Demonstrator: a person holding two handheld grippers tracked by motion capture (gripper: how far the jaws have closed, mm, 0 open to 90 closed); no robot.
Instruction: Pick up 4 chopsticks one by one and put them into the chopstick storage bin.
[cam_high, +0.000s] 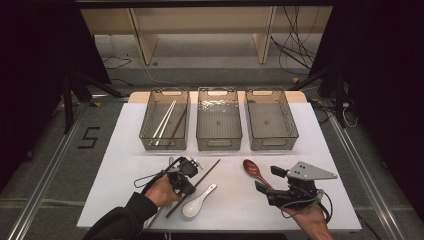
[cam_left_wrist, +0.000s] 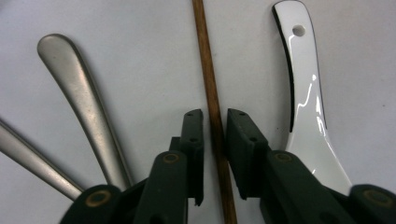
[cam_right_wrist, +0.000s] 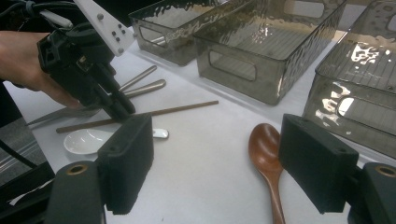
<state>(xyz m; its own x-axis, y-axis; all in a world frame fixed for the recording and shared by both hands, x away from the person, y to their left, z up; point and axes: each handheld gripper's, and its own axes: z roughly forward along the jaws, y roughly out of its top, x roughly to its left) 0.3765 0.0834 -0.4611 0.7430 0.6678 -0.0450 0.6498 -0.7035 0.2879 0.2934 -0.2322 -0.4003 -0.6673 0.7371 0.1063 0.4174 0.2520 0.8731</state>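
White table (cam_high: 240, 205) filled the middle of the high view, with three clear bins (cam_high: 219, 120) in a row at its far side and dark floor around it; the left bin held pale and brown chopsticks (cam_high: 167, 120). Near the front edge, the left gripper (cam_high: 186, 176) pointed down at a brown chopstick (cam_high: 207, 174) that lay slanted, just beside a white ceramic spoon (cam_high: 199, 201). The right gripper (cam_high: 267, 180) hovered near a brown wooden spoon (cam_high: 253, 170), and its jaws stood wide apart with nothing between them. From the left gripper view, the chopstick (cam_left_wrist: 212, 93) ran straight between the two black jaws, which were nearly closed on it; a thin gap was visible on each side, so I cannot tell if the pads pressed it. Two metal handles (cam_left_wrist: 79, 93) lay to one side and the white spoon (cam_left_wrist: 306, 107) to the other. From the right gripper view, the open jaws framed the wooden spoon (cam_right_wrist: 266, 154) on the table, and farther off the left gripper (cam_right_wrist: 122, 108) stood over the chopstick (cam_right_wrist: 177, 108).
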